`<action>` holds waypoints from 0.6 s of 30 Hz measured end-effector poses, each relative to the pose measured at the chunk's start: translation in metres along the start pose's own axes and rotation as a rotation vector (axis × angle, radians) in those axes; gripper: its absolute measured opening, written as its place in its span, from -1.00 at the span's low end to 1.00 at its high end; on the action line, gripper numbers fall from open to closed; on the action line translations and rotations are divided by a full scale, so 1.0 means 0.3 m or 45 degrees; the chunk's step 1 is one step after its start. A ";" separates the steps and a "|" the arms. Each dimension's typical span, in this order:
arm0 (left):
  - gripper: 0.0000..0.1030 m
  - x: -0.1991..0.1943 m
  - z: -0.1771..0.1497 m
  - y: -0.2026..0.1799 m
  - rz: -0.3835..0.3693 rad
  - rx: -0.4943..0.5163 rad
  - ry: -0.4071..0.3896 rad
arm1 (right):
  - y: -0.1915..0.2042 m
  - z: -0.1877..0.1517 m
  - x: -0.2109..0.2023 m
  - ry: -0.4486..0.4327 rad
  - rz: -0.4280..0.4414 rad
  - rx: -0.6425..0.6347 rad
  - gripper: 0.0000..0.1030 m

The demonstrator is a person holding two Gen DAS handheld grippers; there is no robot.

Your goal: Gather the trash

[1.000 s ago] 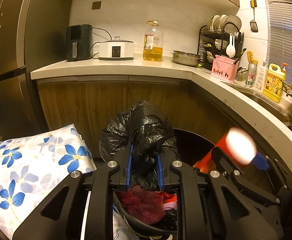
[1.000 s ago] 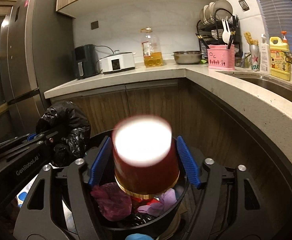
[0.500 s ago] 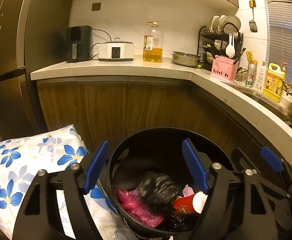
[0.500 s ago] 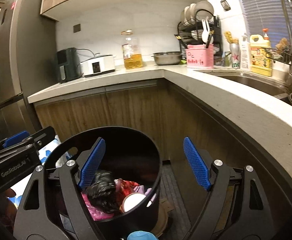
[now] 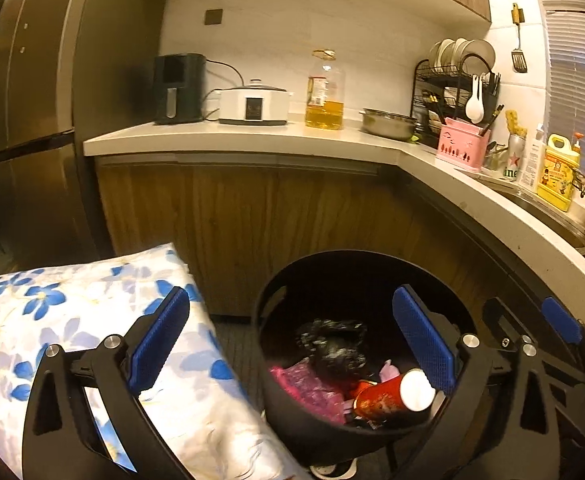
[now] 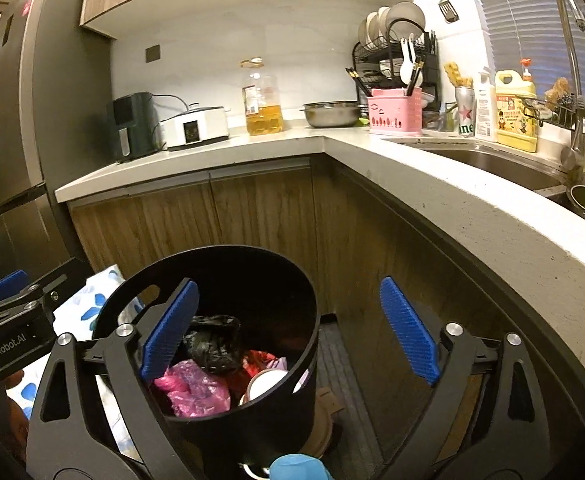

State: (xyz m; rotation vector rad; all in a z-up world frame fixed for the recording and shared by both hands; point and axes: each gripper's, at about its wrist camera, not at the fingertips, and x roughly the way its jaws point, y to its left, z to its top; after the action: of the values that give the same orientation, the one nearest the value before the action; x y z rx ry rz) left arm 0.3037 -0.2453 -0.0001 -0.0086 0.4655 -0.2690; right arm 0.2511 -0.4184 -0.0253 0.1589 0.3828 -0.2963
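Both tongs, left tongs (image 5: 292,344) and right tongs (image 6: 288,328), are now standing apart and empty; the black bag (image 5: 332,346) and red cup (image 5: 392,396), released a second ago, are lying inside the bin (image 5: 356,256).

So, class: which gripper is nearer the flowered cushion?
Left. The left gripper hangs with one finger over the flowered cushion and the other over the bin. The right gripper is on the bin's far side from the cushion.
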 end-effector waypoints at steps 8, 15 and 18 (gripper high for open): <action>0.89 -0.097 -0.037 0.068 0.115 0.021 0.032 | 0.060 -0.026 -0.080 0.023 0.013 -0.077 0.90; 0.89 -0.226 -0.096 0.131 0.169 -0.002 0.035 | 0.100 -0.058 -0.183 0.057 0.018 -0.128 0.90; 0.89 -0.293 -0.123 0.151 0.201 -0.002 0.020 | 0.106 -0.080 -0.237 0.077 0.024 -0.136 0.90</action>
State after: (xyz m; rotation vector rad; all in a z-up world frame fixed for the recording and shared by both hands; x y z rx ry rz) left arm 0.2233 -0.1770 0.0026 0.0283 0.4791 -0.1136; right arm 0.1899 -0.3654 -0.0166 0.0665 0.4559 -0.2518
